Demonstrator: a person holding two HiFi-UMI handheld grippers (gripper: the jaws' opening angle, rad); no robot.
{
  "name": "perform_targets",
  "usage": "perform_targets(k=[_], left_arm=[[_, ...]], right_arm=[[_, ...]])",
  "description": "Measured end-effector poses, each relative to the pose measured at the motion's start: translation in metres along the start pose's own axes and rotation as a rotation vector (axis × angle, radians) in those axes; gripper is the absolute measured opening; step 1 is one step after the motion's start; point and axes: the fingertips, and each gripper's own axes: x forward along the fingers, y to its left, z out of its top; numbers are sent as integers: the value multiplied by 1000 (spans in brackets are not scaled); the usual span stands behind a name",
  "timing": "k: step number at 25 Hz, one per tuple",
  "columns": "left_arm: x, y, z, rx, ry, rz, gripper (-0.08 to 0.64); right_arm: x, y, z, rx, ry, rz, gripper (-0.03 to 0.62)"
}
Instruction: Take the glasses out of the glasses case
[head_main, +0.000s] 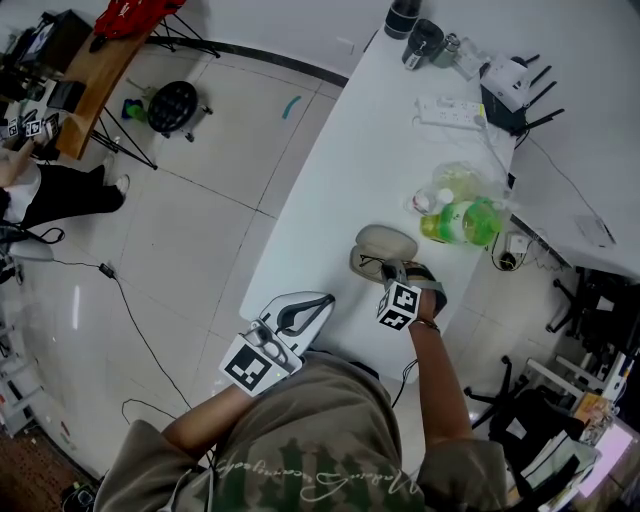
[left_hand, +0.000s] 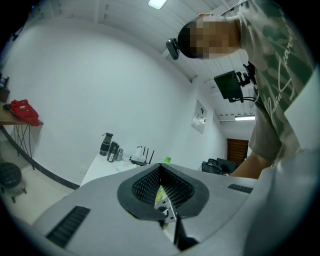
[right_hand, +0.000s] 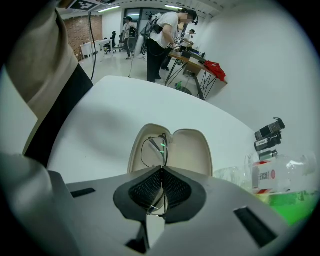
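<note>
A beige glasses case (head_main: 385, 243) lies open on the white table (head_main: 340, 170); in the right gripper view both halves of the case (right_hand: 187, 150) face me. Thin dark-rimmed glasses (head_main: 371, 265) stick up from the near half. My right gripper (head_main: 396, 272) is shut on the glasses (right_hand: 153, 150), whose frame runs through the closed jaws of the right gripper (right_hand: 161, 171), one lens above the tips. My left gripper (head_main: 322, 300) hovers at the table's near left edge, shut and empty. In its own view the left gripper (left_hand: 160, 166) points up at the far wall.
A green bottle (head_main: 466, 222) and a crumpled clear bag (head_main: 455, 182) lie right of the case. Farther back are a power strip (head_main: 450, 108), a router (head_main: 508, 84) and dark flasks (head_main: 422, 38). The table's left edge drops to tiled floor. People stand at a far bench (right_hand: 192, 60).
</note>
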Motion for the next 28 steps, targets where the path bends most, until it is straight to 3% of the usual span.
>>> perform_targets(k=[19, 28], left_arm=[[-3, -12, 0, -6, -6, -45, 6], [-6, -9, -2, -12, -2, -26, 6]], right_arm=[[-12, 2, 0, 15, 9, -38, 20], [-15, 2, 0, 15, 9, -32, 20]])
